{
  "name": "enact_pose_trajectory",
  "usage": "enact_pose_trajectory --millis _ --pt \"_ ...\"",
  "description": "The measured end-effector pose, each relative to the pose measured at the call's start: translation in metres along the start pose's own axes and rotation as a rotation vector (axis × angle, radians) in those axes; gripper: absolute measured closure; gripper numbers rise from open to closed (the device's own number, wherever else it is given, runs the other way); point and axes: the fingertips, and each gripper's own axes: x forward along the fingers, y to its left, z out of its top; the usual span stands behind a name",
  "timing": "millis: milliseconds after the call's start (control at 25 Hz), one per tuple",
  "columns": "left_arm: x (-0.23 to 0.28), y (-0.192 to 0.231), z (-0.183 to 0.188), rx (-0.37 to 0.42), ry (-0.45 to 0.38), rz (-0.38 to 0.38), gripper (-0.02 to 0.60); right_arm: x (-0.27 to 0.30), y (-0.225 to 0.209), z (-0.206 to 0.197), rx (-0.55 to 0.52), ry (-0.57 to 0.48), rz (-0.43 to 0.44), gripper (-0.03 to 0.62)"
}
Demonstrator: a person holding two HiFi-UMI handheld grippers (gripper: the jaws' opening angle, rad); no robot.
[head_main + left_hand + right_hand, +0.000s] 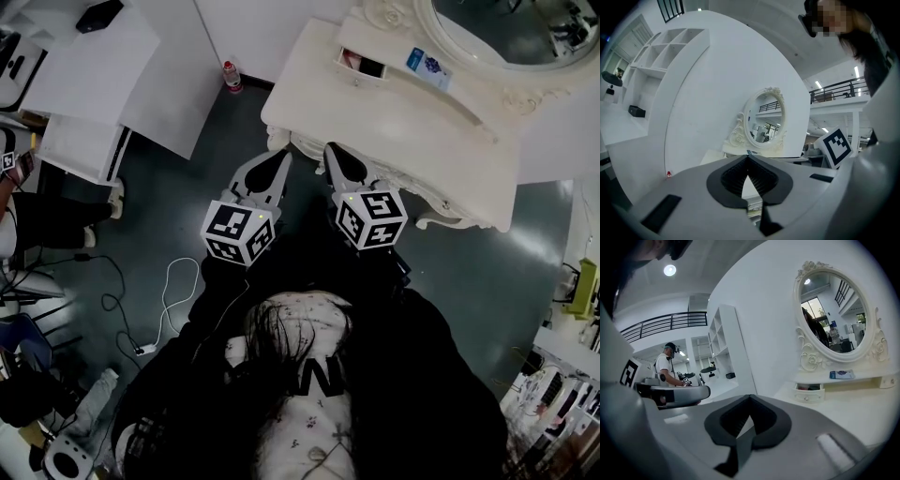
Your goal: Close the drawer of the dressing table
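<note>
Left tool (277, 161): jaws closed tip to tip, empty, near the table (309, 89) front edge.
Right tool (334, 150): closed, empty, just beside the left.
Drawer (362, 66): partly open, under the shelf below the mirror (506, 28).

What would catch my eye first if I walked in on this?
Probably the ornate white dressing table with its carved oval mirror, at the head view's upper right. On its raised shelf a small drawer stands pulled open. Before the table's front edge hang the left tongs and right tongs, side by side, both shut and empty.
</note>
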Motion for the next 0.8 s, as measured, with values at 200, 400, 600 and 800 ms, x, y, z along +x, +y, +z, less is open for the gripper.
enact_pose_trajectory --millis 200,400,600,800 --pt "0.026 0.019 0.013 0.000 0.001 0.030 0.581 0.027 -0.018 0.012 0.002 0.008 0.020 0.586" --pt "0.074 0.019 0.020 0.010 0.016 0.022 0.581 0.048 -0.064 0.023 0.010 0.017 0.006 0.586" --pt "0.113 0.020 0.022 0.018 0.048 0.038 0.581 0.067 -0.105 0.028 -0.015 0.038 -0.006 0.586" --pt "0.137 0.024 0.029 0.035 0.062 0.080 0.581 0.086 -0.135 0.021 -0.034 0.068 0.007 0.586"
